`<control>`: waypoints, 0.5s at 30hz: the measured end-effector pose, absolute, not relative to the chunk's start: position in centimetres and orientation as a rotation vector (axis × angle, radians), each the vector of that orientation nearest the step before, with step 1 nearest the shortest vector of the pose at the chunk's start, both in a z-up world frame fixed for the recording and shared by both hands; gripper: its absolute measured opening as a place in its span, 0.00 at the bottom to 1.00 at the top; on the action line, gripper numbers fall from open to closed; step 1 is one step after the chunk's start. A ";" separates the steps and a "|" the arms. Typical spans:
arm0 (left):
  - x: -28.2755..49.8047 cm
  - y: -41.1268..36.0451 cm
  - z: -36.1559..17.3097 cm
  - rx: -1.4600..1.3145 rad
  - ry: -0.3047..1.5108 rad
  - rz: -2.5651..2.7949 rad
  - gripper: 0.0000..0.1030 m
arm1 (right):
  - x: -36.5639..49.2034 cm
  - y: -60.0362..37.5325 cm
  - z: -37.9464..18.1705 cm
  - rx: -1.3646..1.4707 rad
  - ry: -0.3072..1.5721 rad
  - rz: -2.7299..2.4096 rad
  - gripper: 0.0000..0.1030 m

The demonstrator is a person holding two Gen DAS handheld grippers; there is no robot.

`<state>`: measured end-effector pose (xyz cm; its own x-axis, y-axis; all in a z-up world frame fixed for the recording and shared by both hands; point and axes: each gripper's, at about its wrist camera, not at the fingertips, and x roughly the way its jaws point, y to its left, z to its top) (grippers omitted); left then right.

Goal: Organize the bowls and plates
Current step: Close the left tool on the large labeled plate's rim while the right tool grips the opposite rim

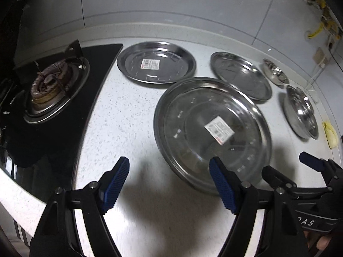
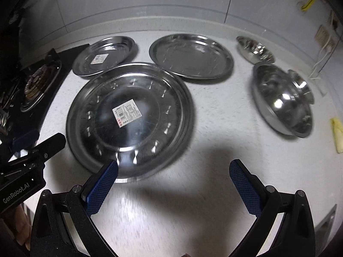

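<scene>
We are finding the large plate (image 2: 128, 117) lying unstacked on the bench (image 2: 214, 150), two smaller plates (image 2: 190, 55) behind it, bowls (image 2: 283, 100) well apart rightward; sorting is looking barely begun. Our left claw (image 1: 169, 184) and right claw (image 2: 173, 184) are gaping, gripping nothing.

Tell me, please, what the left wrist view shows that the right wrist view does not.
Only the left wrist view shows the whole gas burner, and the right claw from the side. Only the right wrist view shows the inside of the large bowl plainly, and the left claw at its edge. Both show the big labelled plate, the smaller labelled plate, the plain plate, the small bowl and the white counter.
</scene>
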<state>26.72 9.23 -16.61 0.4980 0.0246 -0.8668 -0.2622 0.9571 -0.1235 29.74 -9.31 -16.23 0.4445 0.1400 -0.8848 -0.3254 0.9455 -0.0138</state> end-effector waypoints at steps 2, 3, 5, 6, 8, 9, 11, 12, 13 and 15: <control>27.6 9.8 -17.3 -0.271 1.053 0.178 0.74 | 30.9 -8.9 -17.2 -0.185 1.103 0.293 0.99; 28.2 10.1 -17.7 -0.280 1.069 0.177 0.74 | 31.3 -8.7 -17.4 -0.179 1.109 0.300 0.99; 29.1 10.4 -18.4 -0.291 1.087 0.161 0.74 | 32.2 -8.5 -17.9 -0.168 1.126 0.310 0.99; 29.6 10.6 -18.8 -0.303 1.107 0.157 0.74 | 32.8 -8.4 -18.2 -0.161 1.134 0.323 0.99; 30.5 10.8 -19.4 -0.321 1.130 0.151 0.74 | 33.5 -8.0 -18.6 -0.147 1.152 0.341 0.99; 30.8 10.9 -19.6 -0.322 1.140 0.147 0.74 | 34.0 -8.0 -18.9 -0.138 1.162 0.351 0.99; 31.6 11.0 -20.1 -0.339 1.156 0.138 0.72 | 34.7 -7.9 -19.4 -0.110 1.184 0.392 0.99; 31.9 11.0 -20.1 -0.345 1.164 0.131 0.72 | 34.9 -7.9 -19.5 -0.101 1.191 0.410 0.99; 32.1 11.1 -20.2 -0.346 1.170 0.130 0.72 | 35.1 -7.9 -19.7 -0.094 1.197 0.423 0.99; 32.6 11.2 -20.2 -0.350 1.175 0.127 0.72 | 35.6 -8.0 -19.9 -0.089 1.203 0.429 0.97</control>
<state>32.59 11.16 -20.20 0.3861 -0.0836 -0.9187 -0.2782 0.9389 -0.2024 35.58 -7.97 -19.92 0.2900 0.2745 -0.9168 -0.3681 0.9163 0.1579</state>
